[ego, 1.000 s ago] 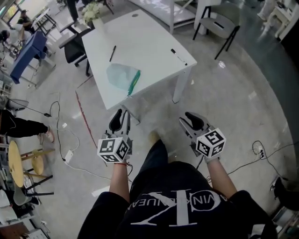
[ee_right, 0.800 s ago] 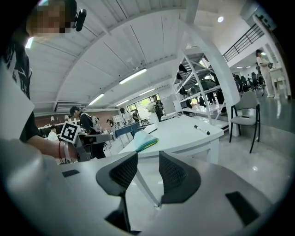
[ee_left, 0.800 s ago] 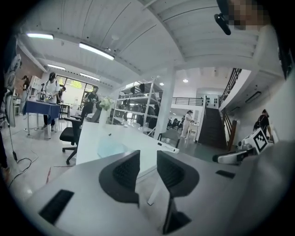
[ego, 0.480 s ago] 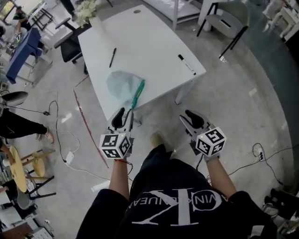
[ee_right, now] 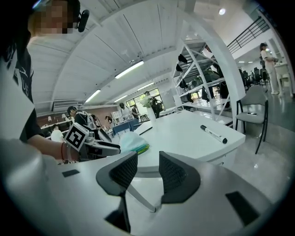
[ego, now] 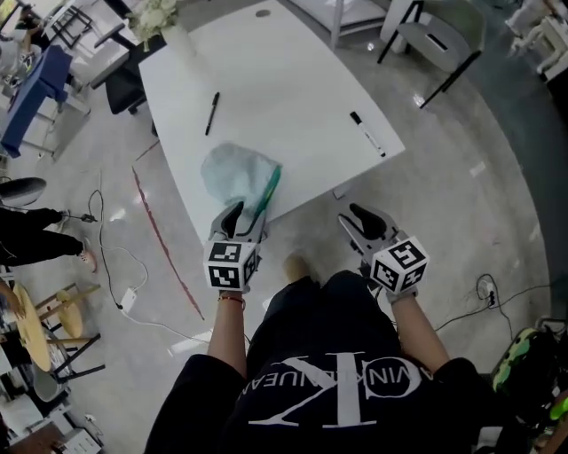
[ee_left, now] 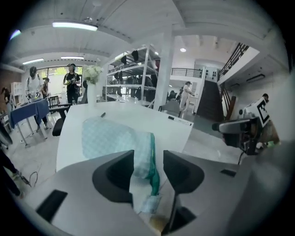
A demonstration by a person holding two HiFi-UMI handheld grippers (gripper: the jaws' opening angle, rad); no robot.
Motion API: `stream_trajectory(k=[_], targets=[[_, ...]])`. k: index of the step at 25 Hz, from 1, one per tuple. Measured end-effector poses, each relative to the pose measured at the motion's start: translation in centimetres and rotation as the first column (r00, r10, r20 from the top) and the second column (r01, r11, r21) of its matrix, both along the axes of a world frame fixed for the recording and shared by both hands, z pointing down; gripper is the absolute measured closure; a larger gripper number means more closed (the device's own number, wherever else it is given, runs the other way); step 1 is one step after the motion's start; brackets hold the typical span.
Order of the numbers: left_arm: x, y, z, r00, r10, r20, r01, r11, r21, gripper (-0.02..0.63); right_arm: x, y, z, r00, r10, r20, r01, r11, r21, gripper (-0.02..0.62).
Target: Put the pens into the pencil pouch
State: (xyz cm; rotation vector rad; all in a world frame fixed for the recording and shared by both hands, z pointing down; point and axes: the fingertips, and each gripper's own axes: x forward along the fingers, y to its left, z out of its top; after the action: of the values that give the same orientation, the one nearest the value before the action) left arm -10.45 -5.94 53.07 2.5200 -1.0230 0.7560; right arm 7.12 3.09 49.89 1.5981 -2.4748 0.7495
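A pale blue-green pencil pouch [ego: 232, 174] with a green zip lies near the front edge of the white table [ego: 284, 80]. A black pen [ego: 212, 113] lies behind it, and a white marker with a black cap [ego: 366, 133] lies at the table's right side. My left gripper [ego: 240, 213] is at the table's front edge, and its jaws are opening. In the left gripper view the pouch's [ee_left: 115, 138] near end shows between the jaws [ee_left: 148, 159], with no pad pressing on it. My right gripper [ego: 355, 218] hangs open and empty off the table's near right corner, short of the marker [ee_right: 213, 133].
A grey chair [ego: 435, 35] stands beyond the table at the right. A dark office chair [ego: 133, 84] and a vase of white flowers [ego: 155, 18] are at the far left. Cables and a red line [ego: 164, 239] run over the floor at the left.
Both grippers have moved forward toward the table. The left one has reached the pouch's near end, and its jaws stand wider than before.
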Motion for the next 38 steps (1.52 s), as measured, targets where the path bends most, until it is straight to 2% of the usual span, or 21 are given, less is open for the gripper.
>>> stream_trajectory(k=[7, 11, 15, 20, 24, 26, 33, 38], targets=[[0.7, -1.6, 2.5, 0.991, 0.009, 0.134, -0.001, 0.998, -0.060, 0.419, 1.4, -2.5, 1.0, 0.999, -0.052, -0.017, 0.051, 0.998, -0.032, 0.442], [0.8, -2.0, 3.1, 0.988, -0.040, 0.147, 0.056, 0.993, -0.105, 0.464, 2.7, -3.5, 1.2, 0.995, -0.094, -0.028, 0.092, 0.994, -0.058, 0.442], [1.8, -2.5, 3.2, 0.986, -0.050, 0.157, 0.068, 0.991, -0.113, 0.477, 6.0, -5.6, 1.2, 0.996, -0.076, -0.055, 0.072, 0.996, -0.059, 0.442], [2.1, -2.7, 2.7, 0.988, -0.103, 0.116, 0.117, 0.985, -0.125, 0.536, 10.9, -8.1, 1.6, 0.991, 0.027, -0.134, -0.035, 0.997, -0.063, 0.442], [2.1, -3.0, 2.0, 0.984, -0.176, 0.022, 0.178, 0.974, -0.142, 0.571, 14.5, -10.0, 3.0, 0.951, 0.082, -0.299, -0.106, 0.992, -0.066, 0.440], [1.9, -3.1, 1.5, 0.979, -0.203, -0.008, 0.200, 0.970, -0.141, 0.574, 16.0, -10.7, 4.1, 0.934, 0.100, -0.343, -0.138, 0.987, -0.086, 0.440], [1.4, -3.8, 0.0, 0.964, -0.262, -0.048, 0.256, 0.961, -0.108, 0.578, 17.5, -12.4, 7.6, 0.931, 0.060, -0.361, -0.146, 0.965, -0.217, 0.445], [1.2, -4.4, -0.8, 0.954, -0.293, -0.065, 0.287, 0.954, -0.084, 0.578, 17.4, -12.6, 8.4, 0.925, 0.034, -0.378, -0.136, 0.959, -0.248, 0.509]])
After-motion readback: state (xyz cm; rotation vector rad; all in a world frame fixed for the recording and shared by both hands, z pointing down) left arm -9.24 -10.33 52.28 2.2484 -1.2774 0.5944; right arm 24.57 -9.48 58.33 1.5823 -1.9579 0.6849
